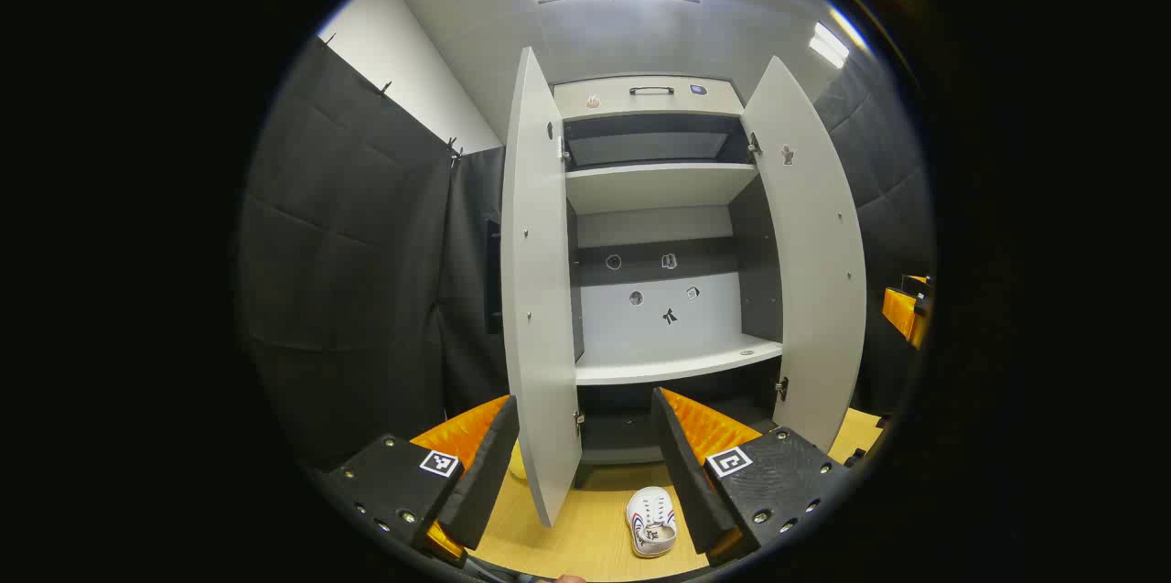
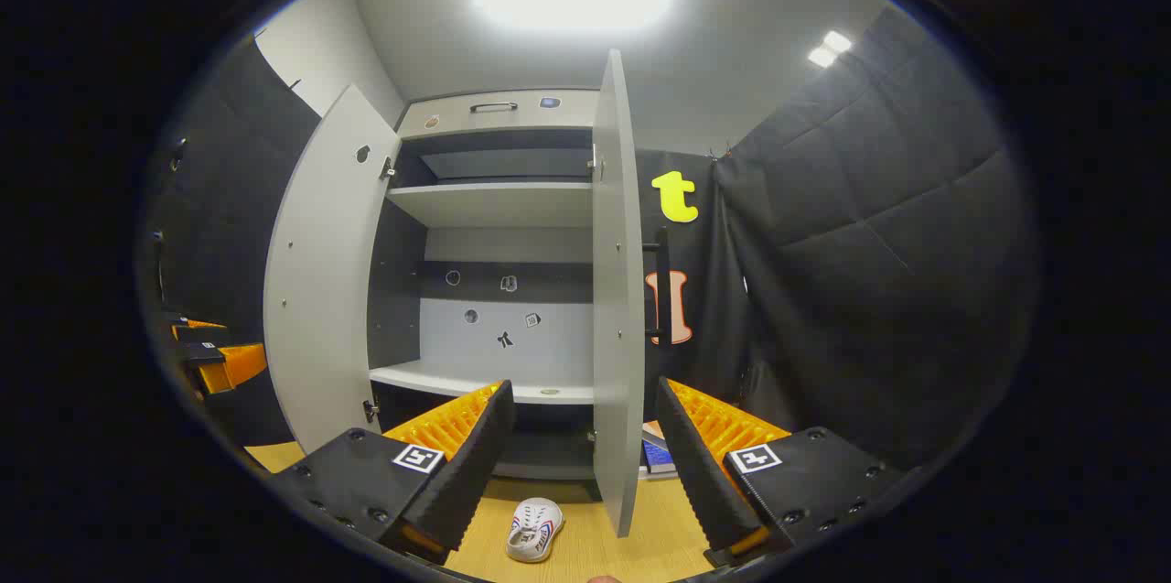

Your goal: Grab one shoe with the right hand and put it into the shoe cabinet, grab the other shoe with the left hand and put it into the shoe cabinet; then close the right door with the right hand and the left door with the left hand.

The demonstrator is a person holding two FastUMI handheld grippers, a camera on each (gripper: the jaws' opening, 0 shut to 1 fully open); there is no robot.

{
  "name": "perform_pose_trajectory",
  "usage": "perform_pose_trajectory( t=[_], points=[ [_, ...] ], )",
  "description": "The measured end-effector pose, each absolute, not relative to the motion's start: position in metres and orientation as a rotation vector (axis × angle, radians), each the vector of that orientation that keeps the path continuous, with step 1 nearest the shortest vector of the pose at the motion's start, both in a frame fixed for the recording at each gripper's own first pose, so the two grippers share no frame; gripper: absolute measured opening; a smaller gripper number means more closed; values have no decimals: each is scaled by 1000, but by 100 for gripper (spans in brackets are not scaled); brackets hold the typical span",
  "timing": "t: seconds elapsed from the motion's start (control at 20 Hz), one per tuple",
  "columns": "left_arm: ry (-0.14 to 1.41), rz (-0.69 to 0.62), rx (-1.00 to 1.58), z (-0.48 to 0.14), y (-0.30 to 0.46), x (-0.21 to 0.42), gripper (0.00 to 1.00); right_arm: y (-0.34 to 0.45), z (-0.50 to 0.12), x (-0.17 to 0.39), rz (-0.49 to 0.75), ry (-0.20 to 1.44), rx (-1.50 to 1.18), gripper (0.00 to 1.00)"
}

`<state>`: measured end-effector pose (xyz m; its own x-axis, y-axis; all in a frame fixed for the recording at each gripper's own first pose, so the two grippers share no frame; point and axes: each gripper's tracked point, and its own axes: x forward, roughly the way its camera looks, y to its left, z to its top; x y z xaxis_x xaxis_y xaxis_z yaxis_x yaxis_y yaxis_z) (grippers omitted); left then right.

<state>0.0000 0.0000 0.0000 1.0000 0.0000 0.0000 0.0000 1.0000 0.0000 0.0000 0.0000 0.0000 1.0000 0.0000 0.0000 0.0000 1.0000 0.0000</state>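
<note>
The left hand-held gripper [image 1: 584, 464] is open and holds nothing; the right hand-held gripper [image 2: 584, 455] is open and empty too. Both point at the shoe cabinet [image 1: 659, 185]. A white shoe [image 1: 651, 521] lies on the wooden floor [image 1: 585, 533] just in front of the cabinet, below its lower shelf [image 1: 677, 361]. The left door [image 1: 535, 290] and right door [image 1: 810, 263] stand open. I judge the step is grabbing the shoe: lower the right hand-held gripper over it, fingers on both sides, avoiding the door edge.
</note>
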Motion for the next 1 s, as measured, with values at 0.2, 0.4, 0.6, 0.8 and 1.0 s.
perform_pose_trajectory(
  t=[0.2,0.4,0.6,0.8,1.0],
  points=[
    [-3,2,9,1,2,3,79,8,-2,3,16,-3,-14,97],
    [1,1,2,-2,2,4,79,13,-3,5,26,1,-19,97],
    [-5,4,8,-1,1,7,78,13,-5,6,28,5,-20,97],
    [-15,0,14,2,-5,6,79,11,-6,7,30,8,-19,98],
    [-24,2,14,6,-12,4,79,9,-5,6,39,5,-24,98]
  ],
)
